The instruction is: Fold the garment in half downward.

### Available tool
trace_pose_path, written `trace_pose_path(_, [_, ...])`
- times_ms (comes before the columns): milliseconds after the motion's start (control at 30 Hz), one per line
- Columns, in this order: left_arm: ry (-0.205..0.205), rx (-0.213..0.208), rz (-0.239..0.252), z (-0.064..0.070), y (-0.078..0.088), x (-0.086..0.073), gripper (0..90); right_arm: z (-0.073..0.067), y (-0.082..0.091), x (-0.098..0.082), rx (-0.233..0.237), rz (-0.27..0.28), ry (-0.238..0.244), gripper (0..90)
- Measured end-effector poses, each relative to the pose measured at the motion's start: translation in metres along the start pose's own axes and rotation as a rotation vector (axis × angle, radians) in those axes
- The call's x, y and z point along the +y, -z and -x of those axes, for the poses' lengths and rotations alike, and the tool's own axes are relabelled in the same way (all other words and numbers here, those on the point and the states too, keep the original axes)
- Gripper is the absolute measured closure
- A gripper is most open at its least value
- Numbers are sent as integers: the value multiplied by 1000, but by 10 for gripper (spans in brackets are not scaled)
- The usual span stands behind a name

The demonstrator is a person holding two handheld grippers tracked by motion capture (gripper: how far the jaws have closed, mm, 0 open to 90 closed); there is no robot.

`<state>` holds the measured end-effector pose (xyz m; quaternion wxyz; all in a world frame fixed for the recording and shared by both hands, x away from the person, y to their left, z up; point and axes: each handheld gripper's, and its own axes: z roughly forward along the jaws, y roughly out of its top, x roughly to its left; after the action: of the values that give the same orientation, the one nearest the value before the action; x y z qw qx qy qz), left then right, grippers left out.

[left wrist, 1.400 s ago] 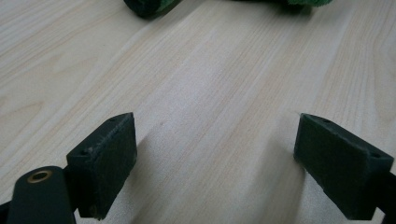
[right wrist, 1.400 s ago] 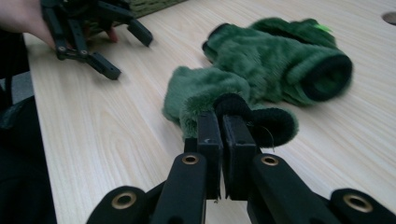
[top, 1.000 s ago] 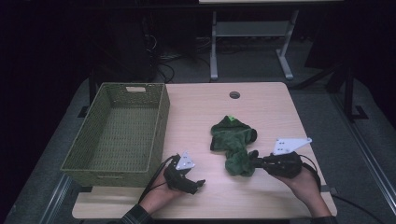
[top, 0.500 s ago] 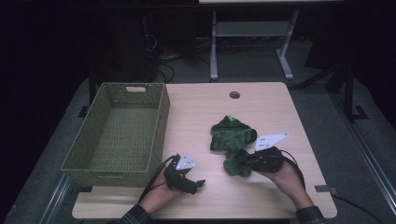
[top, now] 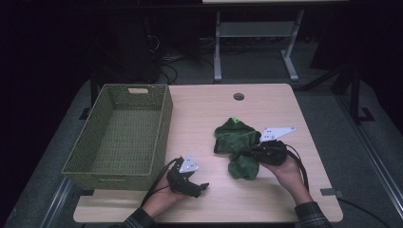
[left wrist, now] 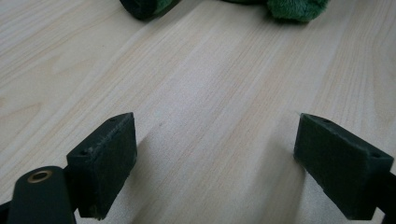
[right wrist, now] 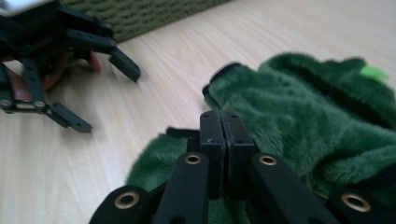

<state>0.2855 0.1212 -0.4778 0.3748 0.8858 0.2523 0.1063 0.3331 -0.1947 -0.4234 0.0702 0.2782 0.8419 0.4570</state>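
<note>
Overhead, high view: the green plush garment (top: 236,147) is lying crumpled on the wooden table (top: 209,118), right of the woven basket (top: 121,135) and apart from it.
Right gripper, high view: the right gripper (top: 247,153) is resting against the garment's right side, with the hand behind it near the table's front edge.
Left gripper, high view: the left gripper (top: 203,186) is sitting low near the basket's front corner.
Left gripper view: its jaws are standing wide apart over bare wood, gripping nothing; the garment's edge (left wrist: 294,8) is showing at the top.
Right gripper view: its jaws are pressing together, pad to pad, above the plush; whether any fabric is pinched cannot be told. The left gripper (right wrist: 109,91) is showing beyond, open, by the basket (right wrist: 140,16).
</note>
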Motion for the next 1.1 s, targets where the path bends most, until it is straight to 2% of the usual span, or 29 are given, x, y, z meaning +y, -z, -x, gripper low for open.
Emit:
trace_pose_path(67, [-1, 0, -1, 0, 0, 0, 125, 3, -6, -3, 2, -27, -4, 882])
trace_pose_path(333, [7, 5, -1, 0, 0, 0, 126, 0, -28, -12, 26, -177, -17, 890])
trace_pose_path(533, [13, 8, 0, 0, 0, 0, 126, 2, -34, -19, 77, -217, -68, 900])
trace_pose_path(600, [11, 8, 0, 0, 0, 0, 125, 0, -34, -20, 75, -227, -72, 900])
trace_pose_path(733, [7, 4, -4, -1, 0, 1, 124, -4, -34, -21, 69, -216, -64, 899])
trace_pose_path(800, [8, 6, -22, -1, 0, 3, 125, -5, -32, -20, 49, -208, -52, 879])
trace_pose_path(967, [12, 8, -61, 0, 0, 9, 141, -6, -20, -14, 23, -156, -48, 743])
trace_pose_path(1100, [15, 2, -35, 0, 4, 18, 143, -2, -9, -11, 25, -114, -80, 644])
